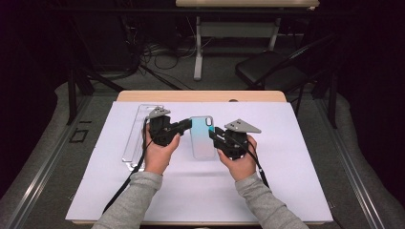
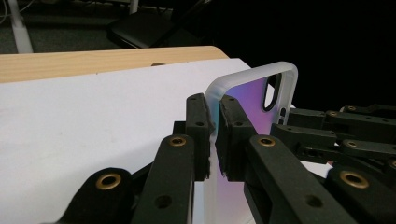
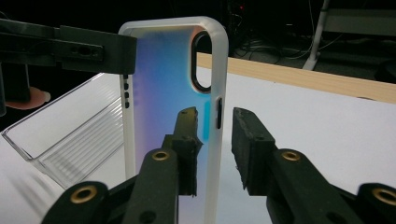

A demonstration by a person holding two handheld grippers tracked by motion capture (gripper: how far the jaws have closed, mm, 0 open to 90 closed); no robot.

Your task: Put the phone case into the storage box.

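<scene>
While L gripper (image 2: 214,135) fingers pinch the phone case (image 1: 202,137) rim, holding it above the worktop (image 1: 296,191), R gripper (image 3: 215,149) fingers sit spread astride the opposite edge w/o pressing: hand-over prob. half done, placement left.

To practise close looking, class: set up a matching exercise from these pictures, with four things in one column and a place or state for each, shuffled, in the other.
Things:
1. left gripper
2. right gripper
3. phone case
4. clear tray

Places or states:
A. lies on the white sheet beside the left hand
B. shut on one side edge of the case
C. jaws apart around the other edge, a gap at one pad
D. held between the two grippers

Pairs: 1-B, 2-C, 3-D, 4-A
</scene>
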